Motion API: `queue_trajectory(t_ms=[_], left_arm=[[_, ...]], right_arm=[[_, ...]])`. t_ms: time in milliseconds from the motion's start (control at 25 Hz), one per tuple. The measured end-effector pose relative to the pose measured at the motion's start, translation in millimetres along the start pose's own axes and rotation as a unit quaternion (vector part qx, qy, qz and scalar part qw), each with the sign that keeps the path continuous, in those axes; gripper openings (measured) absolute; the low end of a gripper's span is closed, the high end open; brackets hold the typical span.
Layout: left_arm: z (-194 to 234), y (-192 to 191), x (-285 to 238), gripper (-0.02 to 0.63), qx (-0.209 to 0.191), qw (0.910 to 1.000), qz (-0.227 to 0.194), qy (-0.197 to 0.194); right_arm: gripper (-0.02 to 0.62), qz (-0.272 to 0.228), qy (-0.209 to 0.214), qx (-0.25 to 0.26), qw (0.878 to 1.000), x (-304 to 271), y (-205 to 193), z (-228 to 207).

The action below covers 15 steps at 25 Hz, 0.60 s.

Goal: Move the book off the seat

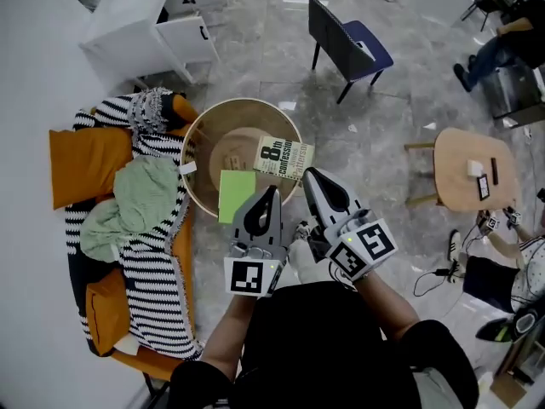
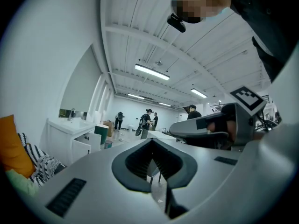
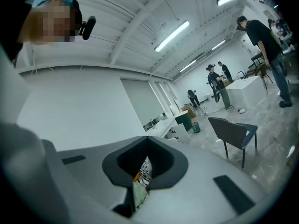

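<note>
Two books lie on a round wooden table with a raised rim [image 1: 197, 143]: a pale one printed "8th confession" [image 1: 283, 157] and a plain green one [image 1: 236, 192]. My left gripper [image 1: 273, 190] is held up close to my body, its tip over the table's near edge beside the green book, jaws together and empty. My right gripper [image 1: 308, 174] hangs next to it, shut and empty, tip near the printed book. Both point level, so the left gripper view [image 2: 152, 140] and right gripper view [image 3: 147, 138] show the room and ceiling past closed jaws, no book.
An orange sofa [image 1: 81, 164] with a striped blanket [image 1: 153, 258] and green cloth [image 1: 136, 203] stands left of the table. A dark chair with blue seat [image 1: 345, 45] is farther off, a small wooden table [image 1: 473, 169] at right, a white cabinet [image 1: 145, 20] at top left. People stand far off.
</note>
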State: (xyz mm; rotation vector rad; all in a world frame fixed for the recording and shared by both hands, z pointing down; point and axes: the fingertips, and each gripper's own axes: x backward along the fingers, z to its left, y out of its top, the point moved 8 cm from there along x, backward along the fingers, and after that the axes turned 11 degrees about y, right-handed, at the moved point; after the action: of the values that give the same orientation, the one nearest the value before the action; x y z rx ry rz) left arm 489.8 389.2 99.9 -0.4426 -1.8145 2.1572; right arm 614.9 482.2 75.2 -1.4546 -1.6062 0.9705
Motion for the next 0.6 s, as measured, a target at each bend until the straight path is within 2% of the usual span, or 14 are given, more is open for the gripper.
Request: queue_trajectory(t_ms=[200, 480, 600], left_arm=[[-7.4, 22.6, 15.9, 0.011, -0.023, 0.9996, -0.013, -0.002], [-4.8, 67.1, 27.5, 0.011, -0.061, 0.9966, -0.047, 0.03], [-6.9, 85.8, 34.2, 0.011, -0.061, 0.9953, -0.067, 0.034]], right_arm=[[0.014, -0.006, 0.02, 0.025, 0.999, 4.3, 20.4, 18.6], [0.014, -0.046, 0.058, 0.055, 0.996, 4.7, 59.1, 43.8], [0.014, -0.059, 0.072, 0.067, 0.993, 9.5, 68.5, 56.6]])
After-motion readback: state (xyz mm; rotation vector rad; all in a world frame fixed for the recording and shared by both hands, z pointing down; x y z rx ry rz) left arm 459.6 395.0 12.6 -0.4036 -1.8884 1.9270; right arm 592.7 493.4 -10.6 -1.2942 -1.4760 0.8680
